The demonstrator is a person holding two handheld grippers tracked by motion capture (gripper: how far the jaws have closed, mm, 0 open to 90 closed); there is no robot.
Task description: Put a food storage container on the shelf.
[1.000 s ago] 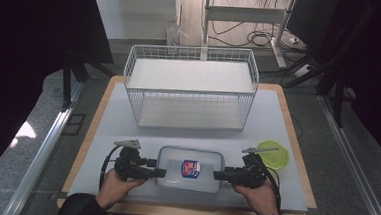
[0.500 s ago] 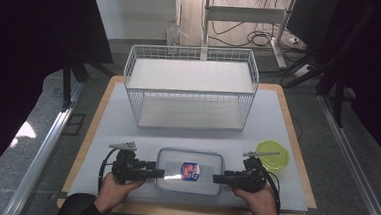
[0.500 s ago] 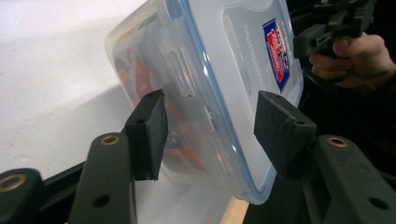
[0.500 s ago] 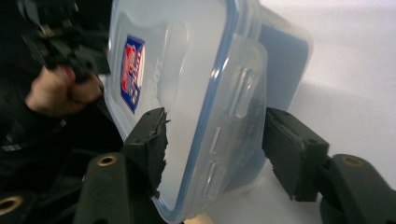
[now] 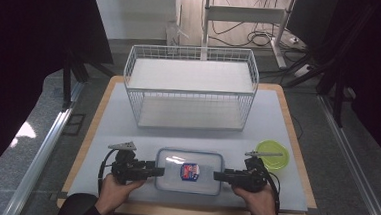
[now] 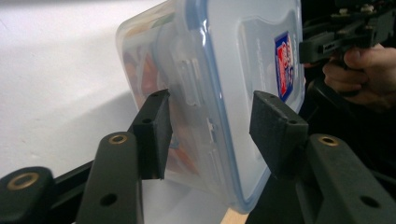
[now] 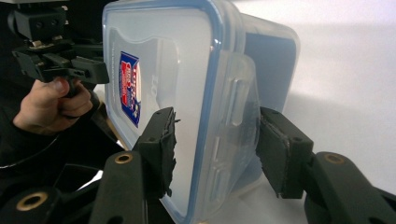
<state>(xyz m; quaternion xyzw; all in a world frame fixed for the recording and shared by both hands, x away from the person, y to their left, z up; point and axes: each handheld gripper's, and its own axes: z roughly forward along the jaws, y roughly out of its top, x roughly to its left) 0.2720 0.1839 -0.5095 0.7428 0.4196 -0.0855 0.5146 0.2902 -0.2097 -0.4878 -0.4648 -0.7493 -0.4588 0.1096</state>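
Container sits at table's near edge, btwn both grippers. Gripper views show its side latches w/ coloured contents inside; high view shows just clear lid w/ blue-red sticker. Left gripper and right gripper gape, 1 at each end, jaws straddling latches, not clamped. Vs 1.0 s ago: container hasn't moved.

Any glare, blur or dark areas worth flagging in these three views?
High view: dark at both sides, a bright glare patch on the lidded container. Left gripper view: the white table surface is blown out, the near jaws soft. Right gripper view: the container's label is readable, the left gripper behind it dim.
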